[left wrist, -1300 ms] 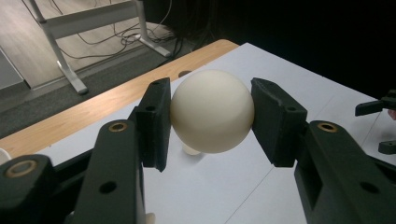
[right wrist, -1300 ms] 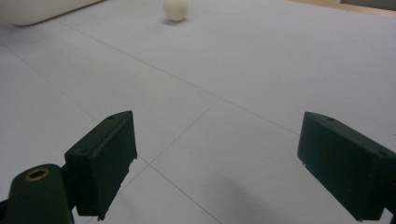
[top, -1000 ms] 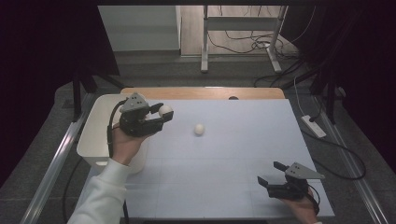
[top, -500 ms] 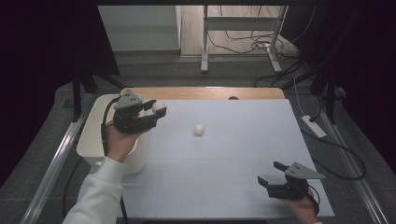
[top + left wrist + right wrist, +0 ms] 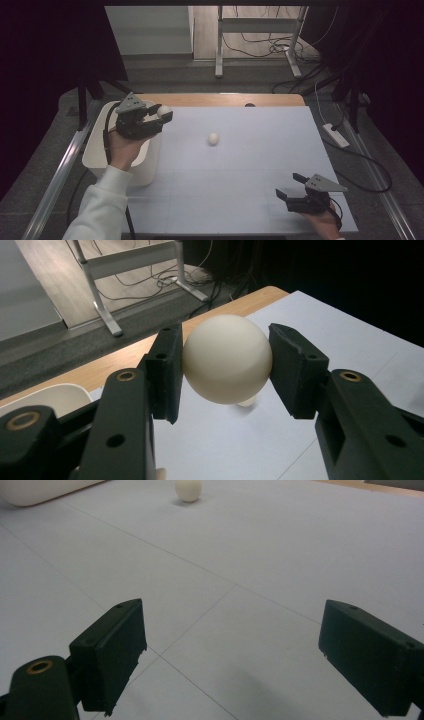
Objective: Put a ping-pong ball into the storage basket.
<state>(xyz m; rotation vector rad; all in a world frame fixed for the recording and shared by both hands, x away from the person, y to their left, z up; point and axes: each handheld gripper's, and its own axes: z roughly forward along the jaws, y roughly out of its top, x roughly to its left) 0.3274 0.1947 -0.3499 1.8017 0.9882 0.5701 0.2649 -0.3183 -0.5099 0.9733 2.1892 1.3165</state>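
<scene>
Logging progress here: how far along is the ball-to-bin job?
Done: nothing is visible inside the white bin from here. In hand: the left claw grips a white ball at the bin's rim. Left: the second ball lies mid-table; the right claw rests open.

No text, label, brand, number or sign can be read anywhere in these pictures. The desk [image 5: 240,165] surface carries only faint ruled lines, and the black jaws in both gripper views bear only screw holes, no lettering.
</scene>
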